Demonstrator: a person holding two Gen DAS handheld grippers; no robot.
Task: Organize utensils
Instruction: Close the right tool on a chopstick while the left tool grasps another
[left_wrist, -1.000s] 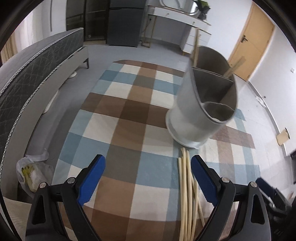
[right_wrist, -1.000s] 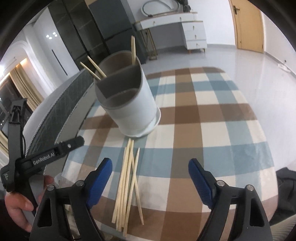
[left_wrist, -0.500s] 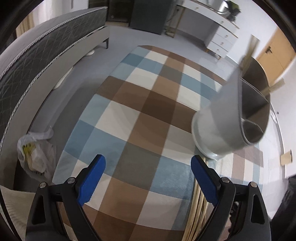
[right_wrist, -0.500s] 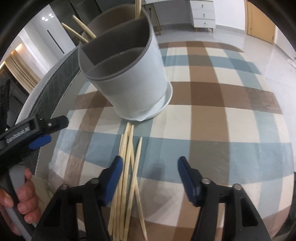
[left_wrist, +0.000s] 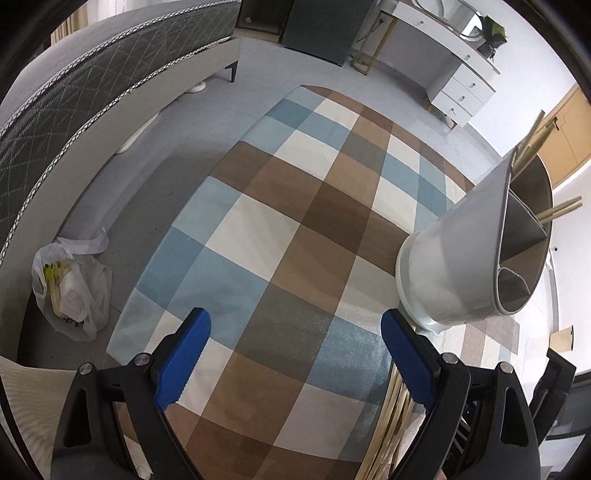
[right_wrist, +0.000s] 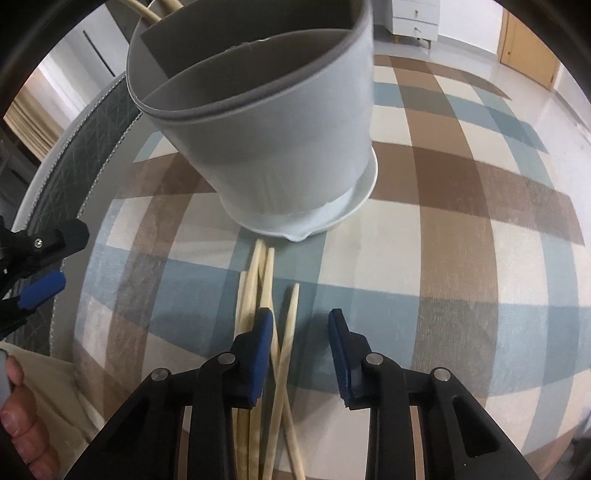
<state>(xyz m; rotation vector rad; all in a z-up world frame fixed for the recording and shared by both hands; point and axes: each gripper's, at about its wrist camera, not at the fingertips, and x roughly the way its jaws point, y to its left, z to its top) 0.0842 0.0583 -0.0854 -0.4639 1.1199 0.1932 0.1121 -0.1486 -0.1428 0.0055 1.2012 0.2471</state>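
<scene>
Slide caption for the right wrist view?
Right gripper closing over loose chopsticks lying before the grey utensil holder.

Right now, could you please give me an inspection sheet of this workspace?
Surface: checked cloth in brown, blue and cream covers the table.
Job's things: grey holder upright on its white saucer, split into compartments, a few chopsticks already in it; loose chopsticks lie on the cloth in front of it, some crossing.
Clutter: plastic bag on the floor beside the table.
Grippers: left gripper open over bare cloth; right gripper has just been closing, jaws low over the loose chopsticks, one or two between them, pads not yet pressing.
Cables: nothing seen.
Surroundings: bed, white desk, wooden door.
</scene>
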